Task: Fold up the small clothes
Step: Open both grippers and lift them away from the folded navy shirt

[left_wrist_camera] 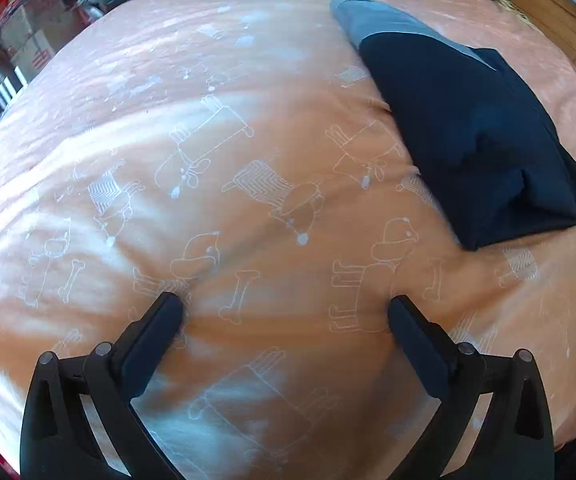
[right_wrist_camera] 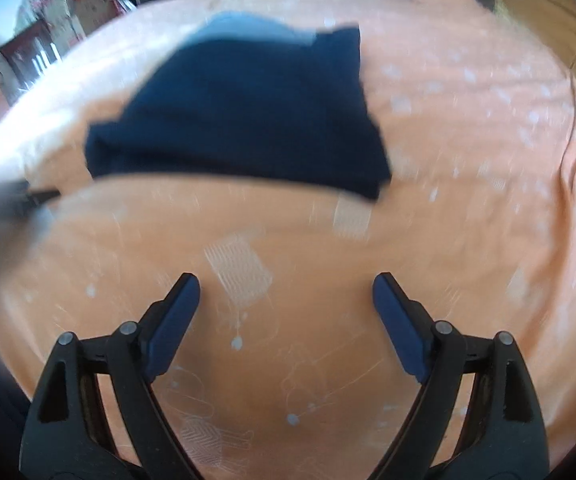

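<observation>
Lying ahead of both: folded navy-and-grey cloth garment [right_wrist_camera: 240, 116] | long axis across right gripper [right_wrist_camera: 286, 294], nearer | left gripper [left_wrist_camera: 286, 314] off-side | both jaws spread, empty

One folded navy garment [left_wrist_camera: 467, 128] lies at upper right of the left view, upper centre of the right view. One orange bedsheet [left_wrist_camera: 168, 140] fills both frames. Two grippers, left [left_wrist_camera: 286, 312] and right [right_wrist_camera: 286, 292], each with two fingers spread apart.
</observation>
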The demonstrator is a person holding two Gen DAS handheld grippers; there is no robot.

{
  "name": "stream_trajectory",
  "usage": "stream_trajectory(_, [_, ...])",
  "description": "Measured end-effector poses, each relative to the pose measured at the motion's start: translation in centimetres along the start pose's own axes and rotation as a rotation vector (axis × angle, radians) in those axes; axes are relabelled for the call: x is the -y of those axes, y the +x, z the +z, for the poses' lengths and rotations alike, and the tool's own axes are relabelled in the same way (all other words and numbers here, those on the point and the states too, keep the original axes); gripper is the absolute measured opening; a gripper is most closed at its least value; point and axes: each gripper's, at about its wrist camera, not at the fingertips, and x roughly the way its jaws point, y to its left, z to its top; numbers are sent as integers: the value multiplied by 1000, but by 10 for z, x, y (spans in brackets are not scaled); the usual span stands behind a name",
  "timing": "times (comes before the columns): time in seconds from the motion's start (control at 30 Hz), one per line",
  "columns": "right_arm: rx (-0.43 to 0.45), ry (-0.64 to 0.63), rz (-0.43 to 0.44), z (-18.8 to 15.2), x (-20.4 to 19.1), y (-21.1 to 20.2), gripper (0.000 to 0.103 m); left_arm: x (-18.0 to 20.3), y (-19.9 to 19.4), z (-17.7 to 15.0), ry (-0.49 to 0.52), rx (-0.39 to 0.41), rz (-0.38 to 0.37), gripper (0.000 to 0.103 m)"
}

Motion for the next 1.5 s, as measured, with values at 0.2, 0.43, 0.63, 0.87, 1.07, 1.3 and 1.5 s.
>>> stream_trajectory(0.2, [-27,30,19,-4,5,14,103,4,2,8,-17,0,27,103])
stream_trajectory(0.43, [33,35,11,-13,1,14,103,6,4,4,-39,75,37,103])
stream_trajectory(0.63, [14,43,17,-11,-2,19,103,3,0,-7,-25,108,24,103])
stream_trajectory(0.87, [27,62,-10,-11,-5,22,103,0,2,-10,-7,126,19,103])
stream_trajectory(1.07, [79,54,-2,-20,-5,20,103,1,2,-12,-5,147,15,103])
stream_trajectory(1.3, [103,54,0,-25,-6,18,103,-1,3,-12,-11,156,11,103])
stream_trajectory(1.5, [101,55,9,-24,-3,19,103,-2,3,-10,-15,154,11,103])
